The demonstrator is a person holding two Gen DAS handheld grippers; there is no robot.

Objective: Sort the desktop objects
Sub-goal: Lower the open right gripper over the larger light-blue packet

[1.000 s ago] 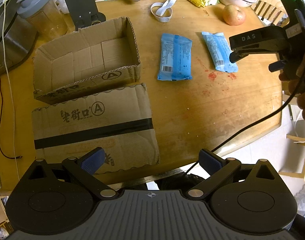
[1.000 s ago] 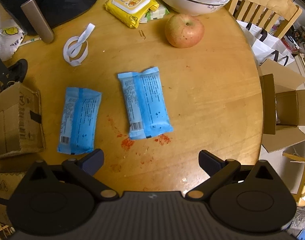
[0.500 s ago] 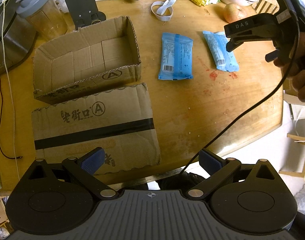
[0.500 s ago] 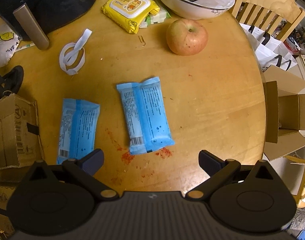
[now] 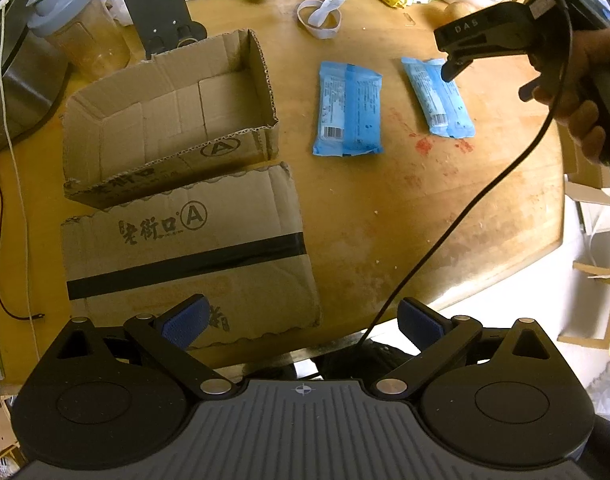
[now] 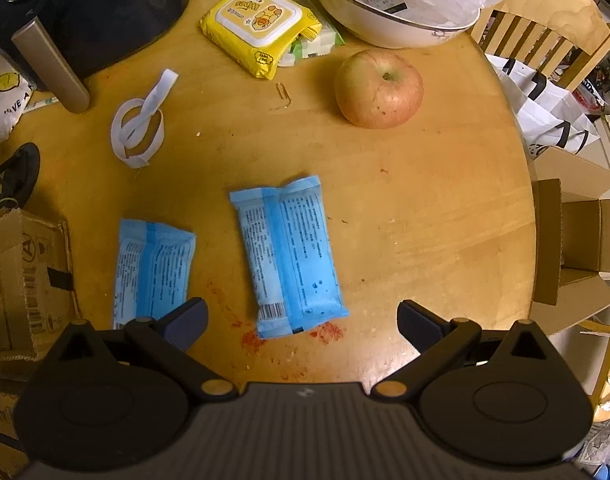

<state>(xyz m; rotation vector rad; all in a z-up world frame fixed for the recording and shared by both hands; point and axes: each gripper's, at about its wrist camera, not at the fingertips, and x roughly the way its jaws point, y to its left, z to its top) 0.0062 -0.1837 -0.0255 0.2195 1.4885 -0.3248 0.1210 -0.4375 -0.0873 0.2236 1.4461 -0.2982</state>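
The right hand-held gripper (image 6: pixel 301 320) had advanced over the tabletop (image 6: pixel 445 208) during the last second: in its own view the right blue packet (image 6: pixel 289 256) now lay larger and directly ahead of the fingers, and the apple (image 6: pixel 379 88) beyond it had also grown in the frame. In the left wrist view the same gripper (image 5: pixel 453 68) now hung above the far end of that packet (image 5: pixel 437 100), where a second before it had stood off to the packet's right. Its jaws stood apart and held nothing. The left hand-held gripper (image 5: pixel 301 320) remained back at the near tabletop edge, jaws likewise apart and empty, with the flattened cardboard flap (image 5: pixel 185 248) just ahead of its left finger. The second blue packet (image 5: pixel 347 110) lay flat beside the first, well clear of it, between it and the open cardboard box (image 5: pixel 169 120). The box interior appeared empty. Judged from this layout, sorting had not yet placed any item; the approach indicated that the right packet was the first pick, with the box the likely destination. A descent and closure across the packet's narrow width would be required next.
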